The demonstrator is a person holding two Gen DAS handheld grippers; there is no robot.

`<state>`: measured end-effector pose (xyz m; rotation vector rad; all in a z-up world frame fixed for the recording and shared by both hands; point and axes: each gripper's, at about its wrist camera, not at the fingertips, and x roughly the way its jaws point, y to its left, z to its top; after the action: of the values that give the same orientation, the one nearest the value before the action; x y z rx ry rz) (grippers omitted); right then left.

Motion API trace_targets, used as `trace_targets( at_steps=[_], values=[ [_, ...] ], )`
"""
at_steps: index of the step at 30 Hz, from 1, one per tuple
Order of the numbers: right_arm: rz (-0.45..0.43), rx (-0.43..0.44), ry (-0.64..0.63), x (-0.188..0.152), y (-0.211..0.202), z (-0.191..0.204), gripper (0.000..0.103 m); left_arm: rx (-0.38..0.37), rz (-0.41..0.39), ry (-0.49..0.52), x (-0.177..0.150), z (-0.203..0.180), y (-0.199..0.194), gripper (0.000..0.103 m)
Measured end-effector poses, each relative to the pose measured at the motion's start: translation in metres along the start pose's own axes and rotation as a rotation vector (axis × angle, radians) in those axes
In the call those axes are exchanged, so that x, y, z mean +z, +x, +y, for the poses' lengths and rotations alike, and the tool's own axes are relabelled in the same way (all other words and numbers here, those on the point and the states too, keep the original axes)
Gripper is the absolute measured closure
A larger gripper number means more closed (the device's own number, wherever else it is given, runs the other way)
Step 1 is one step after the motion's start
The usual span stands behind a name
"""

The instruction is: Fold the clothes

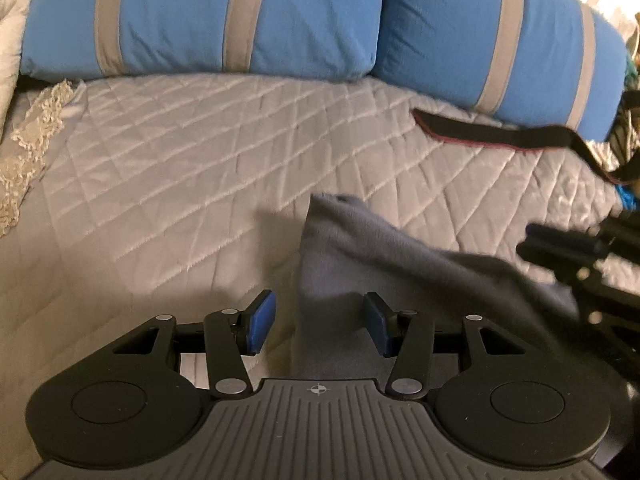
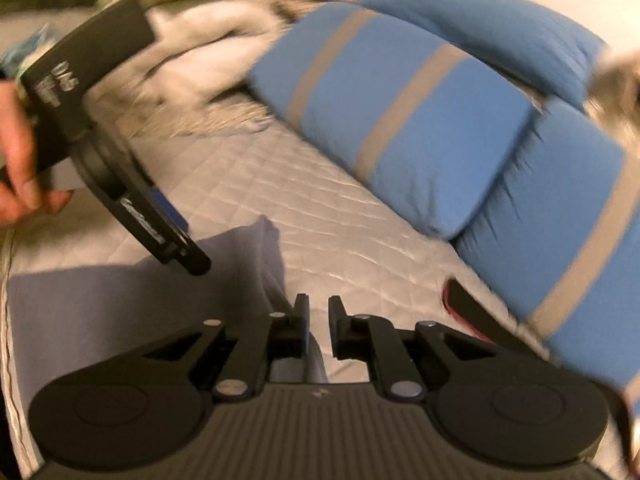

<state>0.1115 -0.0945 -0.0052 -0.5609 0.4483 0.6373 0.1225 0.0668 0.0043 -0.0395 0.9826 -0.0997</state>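
Note:
A grey cloth (image 1: pixel 360 248) lies on the quilted white bedcover (image 1: pixel 180 168), one corner standing up in a fold. My left gripper (image 1: pixel 318 320) straddles that fold with its blue pads apart. The left pad is clear of the cloth, and the right pad sits at its surface. In the right wrist view a hand (image 2: pixel 16 160) holds the left gripper (image 2: pixel 188 256) tilted down over the cloth (image 2: pixel 120 304). My right gripper (image 2: pixel 319 316) hovers at the cloth's right edge with a narrow gap between its fingers, gripping nothing. It appears blurred at the right of the left wrist view (image 1: pixel 536 244).
Two blue pillows with grey stripes (image 1: pixel 200 20) (image 2: pixel 400 128) line the far side of the bed. A black strap with red edging (image 1: pixel 480 132) lies before them. Lace-trimmed fabric (image 1: pixel 36 132) hangs at the left. White and green clothes (image 2: pixel 192 40) are piled behind.

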Motion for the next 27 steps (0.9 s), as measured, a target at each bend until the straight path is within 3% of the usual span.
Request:
trace_targets(
  at_steps=[6, 11, 18, 27],
  values=[
    [0.065, 0.029, -0.280, 0.015, 0.035, 0.027, 0.074, 0.003, 0.041, 0.008, -0.004, 0.002, 0.002, 0.056],
    [0.063, 0.076, -0.370, 0.019, 0.044, 0.043, 0.075, -0.010, 0.064, -0.021, -0.004, 0.007, 0.003, 0.056],
    [0.083, 0.101, -0.454, 0.019, 0.055, 0.056, 0.075, -0.014, 0.072, -0.028, -0.003, 0.008, 0.002, 0.056],
    [0.142, 0.149, -0.409, 0.021, 0.078, 0.045, 0.075, -0.010, 0.080, -0.028, -0.003, 0.007, 0.004, 0.056]
  ],
)
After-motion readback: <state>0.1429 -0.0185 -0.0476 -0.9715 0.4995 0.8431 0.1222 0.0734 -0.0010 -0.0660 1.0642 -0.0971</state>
